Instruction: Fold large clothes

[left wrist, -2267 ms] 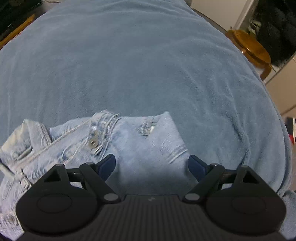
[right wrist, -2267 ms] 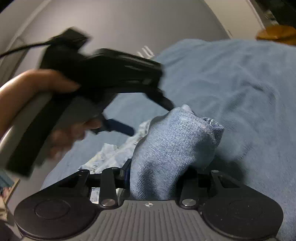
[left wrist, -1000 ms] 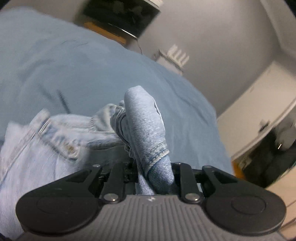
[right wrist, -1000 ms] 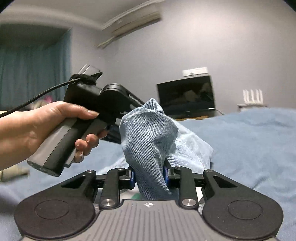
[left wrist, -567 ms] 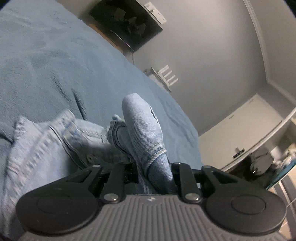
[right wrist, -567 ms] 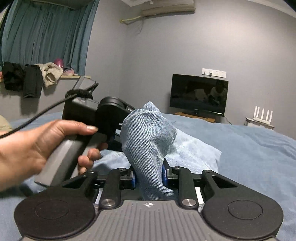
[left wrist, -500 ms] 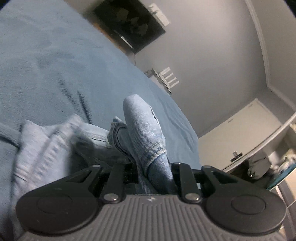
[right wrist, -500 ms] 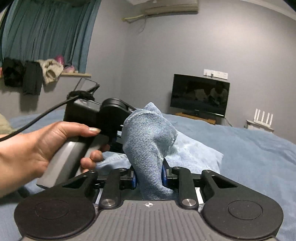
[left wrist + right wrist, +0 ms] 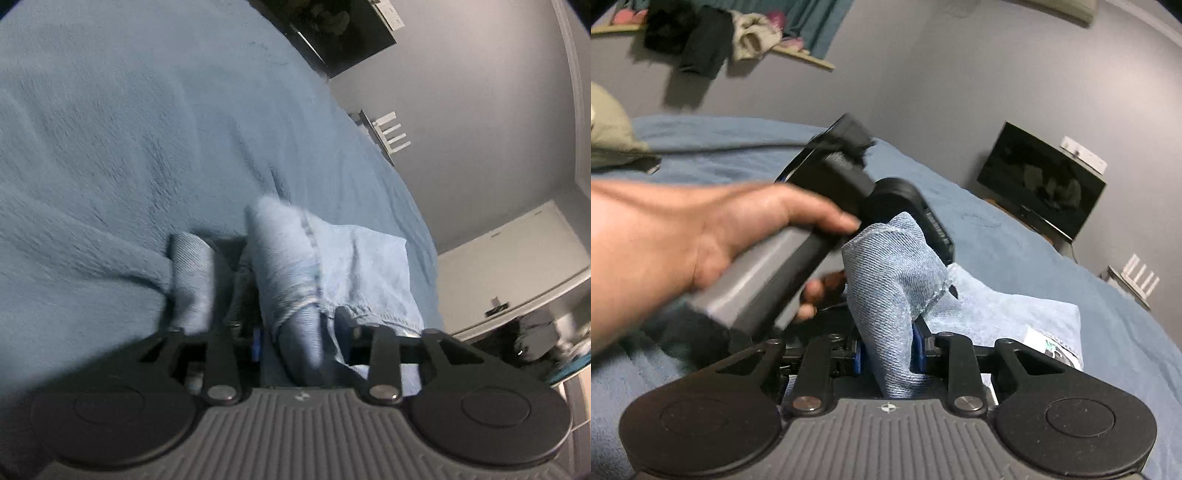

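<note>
A light-blue denim garment (image 9: 1008, 314) lies folded on the blue blanket (image 9: 1034, 251). In the right wrist view my right gripper (image 9: 888, 350) is shut on a raised fold of denim (image 9: 894, 280), its blue pads pressing both sides. Just left of it a person's hand (image 9: 720, 229) holds the left gripper's handle (image 9: 827, 229), close over the same cloth. In the left wrist view my left gripper (image 9: 299, 332) sits low over the blanket (image 9: 110, 147). Its jaws are opening, with a denim fold (image 9: 288, 266) loose between them.
A dark television (image 9: 1041, 181) and a white router (image 9: 1137, 277) stand by the grey wall beyond the bed. Clothes hang on a shelf (image 9: 701, 33) at the upper left. A white cabinet (image 9: 509, 280) is to the right of the bed in the left wrist view.
Both grippers carried the denim across and down onto the blanket. The left jaws have spread apart from the fold they were pinching. The right gripper still grips its fold.
</note>
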Available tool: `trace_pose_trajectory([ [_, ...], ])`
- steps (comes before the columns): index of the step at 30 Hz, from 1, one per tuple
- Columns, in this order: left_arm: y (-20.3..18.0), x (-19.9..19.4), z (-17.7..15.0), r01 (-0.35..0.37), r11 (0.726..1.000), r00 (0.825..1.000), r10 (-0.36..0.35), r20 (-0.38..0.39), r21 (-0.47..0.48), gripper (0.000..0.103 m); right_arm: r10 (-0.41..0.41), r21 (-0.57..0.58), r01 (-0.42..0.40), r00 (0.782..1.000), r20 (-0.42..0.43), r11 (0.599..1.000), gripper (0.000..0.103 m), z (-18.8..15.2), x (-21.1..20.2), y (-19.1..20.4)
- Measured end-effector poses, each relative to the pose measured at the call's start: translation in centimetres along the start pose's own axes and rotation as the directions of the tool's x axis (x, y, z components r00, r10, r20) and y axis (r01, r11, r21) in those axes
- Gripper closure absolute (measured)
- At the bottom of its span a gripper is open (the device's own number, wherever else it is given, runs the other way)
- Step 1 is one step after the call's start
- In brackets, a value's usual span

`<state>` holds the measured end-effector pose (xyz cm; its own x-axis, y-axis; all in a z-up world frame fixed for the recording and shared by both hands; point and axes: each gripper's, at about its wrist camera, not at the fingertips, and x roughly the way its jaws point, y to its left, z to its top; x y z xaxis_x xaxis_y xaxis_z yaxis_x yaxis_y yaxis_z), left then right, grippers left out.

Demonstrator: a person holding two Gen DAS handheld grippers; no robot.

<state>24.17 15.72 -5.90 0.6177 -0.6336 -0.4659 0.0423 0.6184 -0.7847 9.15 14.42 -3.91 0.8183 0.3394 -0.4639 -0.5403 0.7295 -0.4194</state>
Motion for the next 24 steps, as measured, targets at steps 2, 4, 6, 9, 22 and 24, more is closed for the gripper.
trace_pose_trajectory([
  [2,-0.4,-1.5,0.1,-0.036,0.999,0.999,0.036,0.02,0.035,0.05,-0.008,-0.025,0.007,1.0,-0.017,1.0,0.074,0.1,0.4,0.5],
  [4,-0.5,-4.2,-0.7,-0.081,0.995,0.995,0.077,0.058,0.058,0.039,-0.005,-0.048,0.004,0.999,-0.032,0.999,0.069,0.3,0.9,1.4],
  [6,-0.9,-6.1,-1.2,-0.078,0.993,0.995,0.071,0.074,0.093,0.039,0.008,-0.055,-0.01,0.999,-0.035,0.998,0.064,1.1,1.7,2.2],
  [9,-1.0,-7.5,-2.0,-0.065,0.989,0.996,0.057,0.062,0.13,0.039,0.042,-0.029,-0.043,0.998,-0.04,0.999,0.064,1.7,2.4,2.3],
  [22,-6.2,-7.7,-5.1,-0.077,0.954,0.995,0.057,0.076,0.289,0.039,0.162,0.017,-0.162,0.986,-0.026,0.987,0.065,0.6,1.5,2.4],
  [24,-6.7,-6.7,-6.3,-0.121,0.93,0.993,0.115,0.039,0.348,0.039,0.217,0.062,-0.216,0.976,-0.012,0.974,0.057,0.5,1.5,1.6],
])
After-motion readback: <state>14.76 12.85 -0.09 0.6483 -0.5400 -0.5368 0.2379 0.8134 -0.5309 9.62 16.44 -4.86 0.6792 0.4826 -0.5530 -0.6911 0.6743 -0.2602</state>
